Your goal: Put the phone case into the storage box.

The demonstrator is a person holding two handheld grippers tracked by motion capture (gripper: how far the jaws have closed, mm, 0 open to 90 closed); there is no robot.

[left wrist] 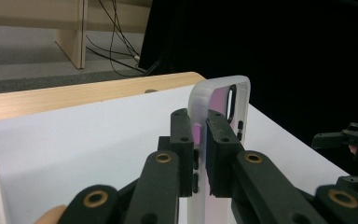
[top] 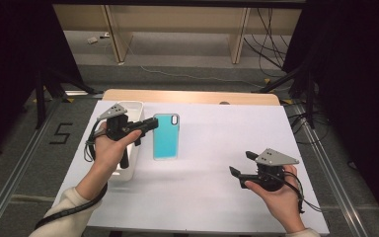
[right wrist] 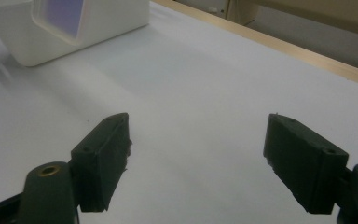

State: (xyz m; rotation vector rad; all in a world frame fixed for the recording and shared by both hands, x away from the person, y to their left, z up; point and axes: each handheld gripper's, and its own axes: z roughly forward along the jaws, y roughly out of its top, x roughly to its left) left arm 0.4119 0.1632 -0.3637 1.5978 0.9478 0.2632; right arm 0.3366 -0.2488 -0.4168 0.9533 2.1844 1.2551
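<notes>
A phone case (top: 166, 136), teal in the high view, is at the left middle of the white table (top: 217, 187). My left gripper (top: 153, 123) is shut on its left long edge. In the left gripper view the case (left wrist: 220, 93) stands upright between the jaws, with a frosted rim and a pinkish inside. The pads (left wrist: 182, 140) press on it from both sides, and my left gripper (left wrist: 198, 126) hides its lower part. My right gripper (top: 239, 165) is held at the right front of the table, open. Nothing is between its jaws in the right gripper view (right wrist: 198, 163).
A white bin (top: 134, 104) stands on the table's left side, under my left hand; it is at the top left of the right gripper view (right wrist: 121, 14). A wooden strip (top: 192, 96) runs along the table's far edge. Cables lie on the floor beyond.
</notes>
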